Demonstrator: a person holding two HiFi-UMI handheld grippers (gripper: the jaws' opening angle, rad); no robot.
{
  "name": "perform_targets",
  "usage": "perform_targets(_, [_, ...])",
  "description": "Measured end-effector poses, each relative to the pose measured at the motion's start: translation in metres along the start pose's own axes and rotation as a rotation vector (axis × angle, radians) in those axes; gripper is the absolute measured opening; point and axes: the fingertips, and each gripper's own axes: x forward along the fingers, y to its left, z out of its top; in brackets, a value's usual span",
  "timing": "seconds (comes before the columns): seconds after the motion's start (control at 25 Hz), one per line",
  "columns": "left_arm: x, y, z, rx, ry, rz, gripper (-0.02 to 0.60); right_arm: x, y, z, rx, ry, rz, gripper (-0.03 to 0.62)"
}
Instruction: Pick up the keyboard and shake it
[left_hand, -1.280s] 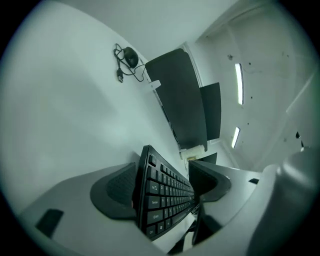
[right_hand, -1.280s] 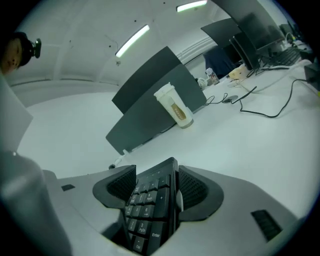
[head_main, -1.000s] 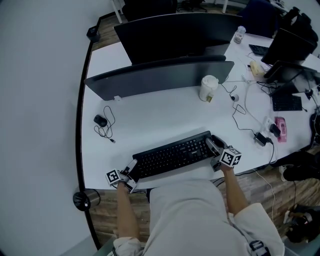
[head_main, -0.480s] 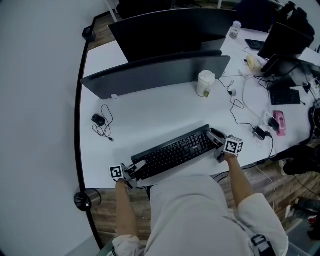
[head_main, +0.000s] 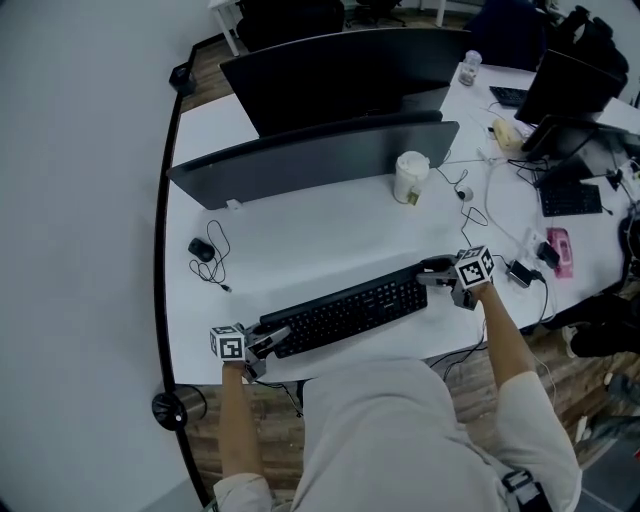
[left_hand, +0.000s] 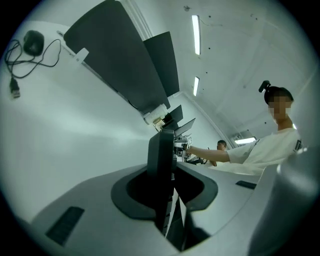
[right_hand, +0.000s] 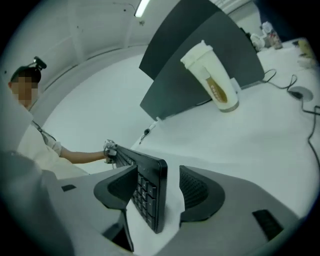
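Keyboard (head_main: 345, 310) sits slanted at 6 o'clock side of white bench (head_main: 320, 230). Left gripper (head_main: 272, 340) at its 8 o'clock end: fingers just closed, clamped on the edge. Right gripper (head_main: 434, 274) at 2 o'clock end: fingers just opened wider, keyboard end between them, 1 finger standing clear.

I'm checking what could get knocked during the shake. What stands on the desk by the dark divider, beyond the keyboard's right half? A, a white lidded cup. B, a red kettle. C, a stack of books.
A: a white lidded cup stands upright on the desk in front of the dark divider, beyond the keyboard.
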Motion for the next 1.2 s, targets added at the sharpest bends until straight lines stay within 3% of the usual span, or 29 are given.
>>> perform_targets(0.12, [0.000, -0.007, 0.003, 0.080, 0.041, -0.012, 0.114, 0.011, 0.015, -0.002, 0.071, 0.101, 0.132, 0.273])
perform_targets(0.24, [0.000, -0.014, 0.004, 0.155, 0.087, -0.014, 0.114, 0.025, 0.031, -0.009, 0.070, 0.184, 0.223, 0.270])
perform_targets(0.28, [0.001, -0.016, 0.005, 0.176, 0.106, -0.010, 0.114, 0.027, 0.034, -0.014, 0.049, 0.225, 0.236, 0.267])
perform_targets(0.32, [0.001, -0.018, 0.005, 0.200, 0.129, -0.004, 0.114, 0.027, 0.037, -0.018, 0.024, 0.270, 0.248, 0.203])
perform_targets(0.52, [-0.003, -0.043, 0.002, 0.392, 0.232, -0.040, 0.114, 0.009, 0.068, -0.034, -0.169, 0.489, 0.362, 0.158])
perform_targets(0.68, [0.006, -0.061, -0.009, 0.481, 0.416, -0.077, 0.109, -0.019, 0.085, -0.032, -0.342, 0.726, 0.393, 0.144])
perform_targets(0.8, [0.015, -0.061, -0.019, 0.583, 0.565, -0.044, 0.109, -0.033, 0.089, -0.010, -0.502, 0.841, 0.323, 0.135])
perform_targets(0.88, [0.023, -0.055, -0.012, 0.680, 0.597, 0.019, 0.109, -0.038, 0.084, 0.013, -0.662, 0.883, 0.213, 0.132])
perform_targets(1.08, [0.032, -0.042, 0.032, 0.933, 0.533, 0.246, 0.109, -0.043, 0.089, 0.087, -1.055, 0.924, -0.047, 0.124])
perform_targets(1.2, [0.025, -0.031, 0.062, 1.068, 0.500, 0.449, 0.110, -0.039, 0.104, 0.142, -1.281, 0.880, -0.232, 0.124])
